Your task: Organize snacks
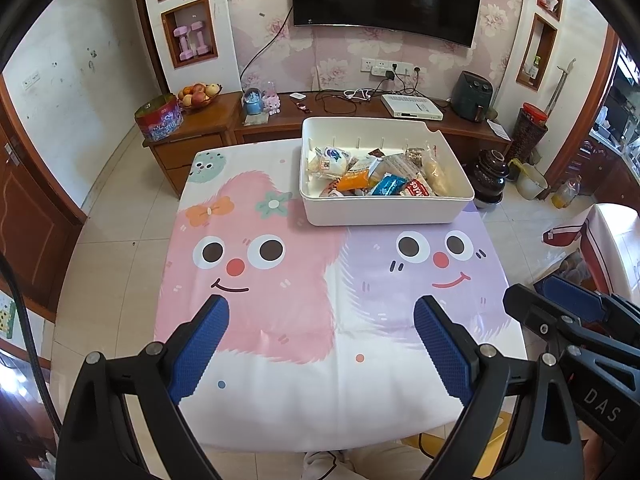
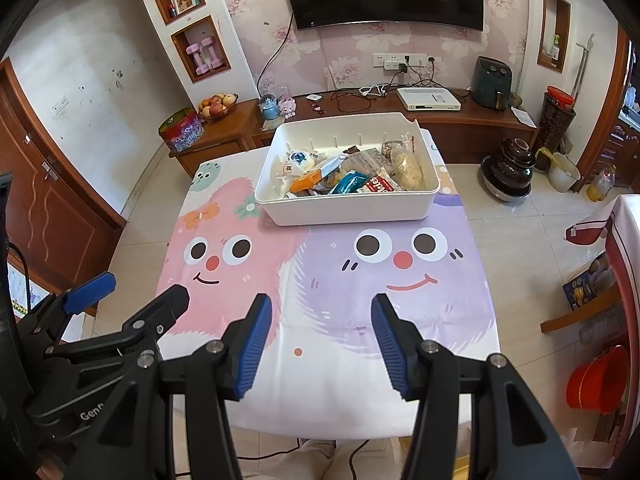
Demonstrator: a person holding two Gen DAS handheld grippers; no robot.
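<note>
Left gripper (image 1: pixel 322 336) hovers over the near edge of the table, blue pads spread wide, nothing between them. Right gripper (image 2: pixel 322 334) sits just beside it on the right, jaws also apart with only cloth showing in the gap, though narrower than the left. Neither touches anything. A person's lap shows below the near edge of the table.

The cartoon tablecloth (image 1: pixel 280 380) covers the whole table top; the near and middle parts carry nothing. At the far right corner stands the white plastic bin (image 1: pixel 384 212), its far wall tight to the far edge of the table. All the snack packets (image 1: pixel 376 178) lie piled inside it: an orange pouch, a blue-and-white wrapper, a red-and-white pack, clear bags of pale pieces on the right side, white wrapped buns on the left. No packet lies loose on the cloth, so by the look of it the sorting is either done or not begun; that cannot be told from here.

Beyond the table: a wooden TV cabinet (image 2: pixel 360 116) with cables and a set-top box, wall TV above.

Risks from here: the bin is well apart from both grippers, so a long reach over its front wall could nudge or tilt it, and it has no margin at the far edge. Packets overlap, probably slippery film, so a pinch may catch two or slip off one. The loose cloth could drag if the bin is pulled. The grippers are close together and could knock each other.
</note>
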